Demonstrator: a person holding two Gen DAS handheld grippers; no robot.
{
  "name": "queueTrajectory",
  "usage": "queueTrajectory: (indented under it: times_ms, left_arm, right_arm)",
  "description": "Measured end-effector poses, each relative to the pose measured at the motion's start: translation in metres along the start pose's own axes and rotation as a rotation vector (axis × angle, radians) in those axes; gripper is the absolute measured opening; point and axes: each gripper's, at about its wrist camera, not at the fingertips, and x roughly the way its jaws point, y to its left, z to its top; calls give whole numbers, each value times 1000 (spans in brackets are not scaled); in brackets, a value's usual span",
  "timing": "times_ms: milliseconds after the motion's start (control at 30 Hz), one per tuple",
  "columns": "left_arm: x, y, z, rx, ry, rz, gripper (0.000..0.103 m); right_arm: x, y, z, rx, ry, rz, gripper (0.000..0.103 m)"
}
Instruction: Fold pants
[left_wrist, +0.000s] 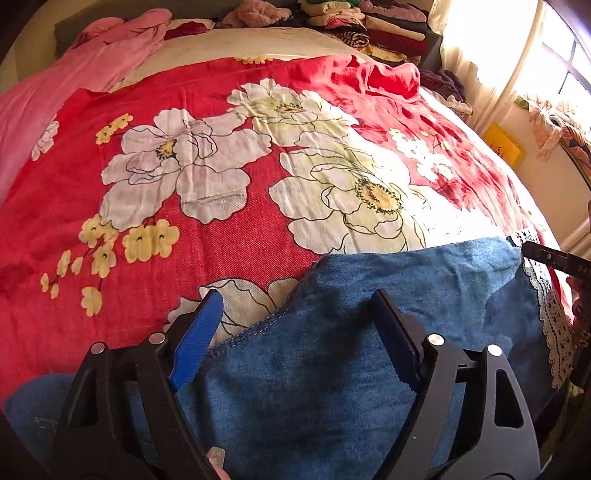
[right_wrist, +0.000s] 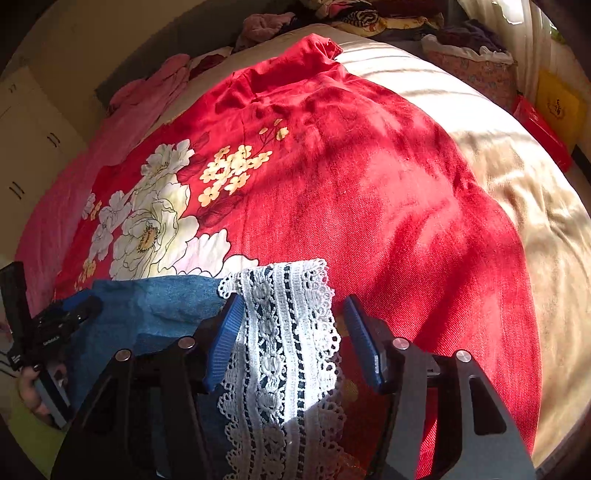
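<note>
Blue denim pants (left_wrist: 369, 332) with a white lace trim (left_wrist: 554, 325) lie on a red floral bedspread (left_wrist: 221, 221). My left gripper (left_wrist: 295, 332) is open, its blue pads straddling the stitched edge of the denim. My right gripper (right_wrist: 291, 332) is open over the lace trim (right_wrist: 284, 332), which lies between its pads; the denim (right_wrist: 155, 306) shows to its left. The right gripper's tip shows at the right edge of the left wrist view (left_wrist: 554, 258). The left gripper shows at the left edge of the right wrist view (right_wrist: 48, 332).
A pink blanket (left_wrist: 55, 92) lies at the bed's far left. Stacks of folded clothes (left_wrist: 369, 26) sit at the head of the bed. A cream sheet (right_wrist: 517, 166) covers the right side. A window with curtains (left_wrist: 517, 55) is at right; a yellow box (right_wrist: 557, 107) and red box (right_wrist: 543, 129) stand beside the bed.
</note>
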Motion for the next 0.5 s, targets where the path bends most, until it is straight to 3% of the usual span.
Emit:
queueTrajectory:
  times_ms: [67, 167, 233, 333, 500]
  left_arm:
    - [4, -3, -3, 4, 3, -5, 73]
    - [4, -13, -6, 32, 0, -25, 47]
    - [0, -21, -7, 67, -11, -35, 8]
    - [-11, -35, -11, 151, -50, 17, 7]
    - [-27, -31, -4, 142, -109, 34, 6]
  right_arm:
    - [1, 4, -2, -21, 1, 5, 40]
    - [1, 9, -6, -51, -7, 14, 28]
    - [-5, 14, -8, -79, -37, 26, 21]
    - [-17, 24, -12, -134, -93, 20, 19]
    - [-38, 35, -1, -191, -178, -3, 17]
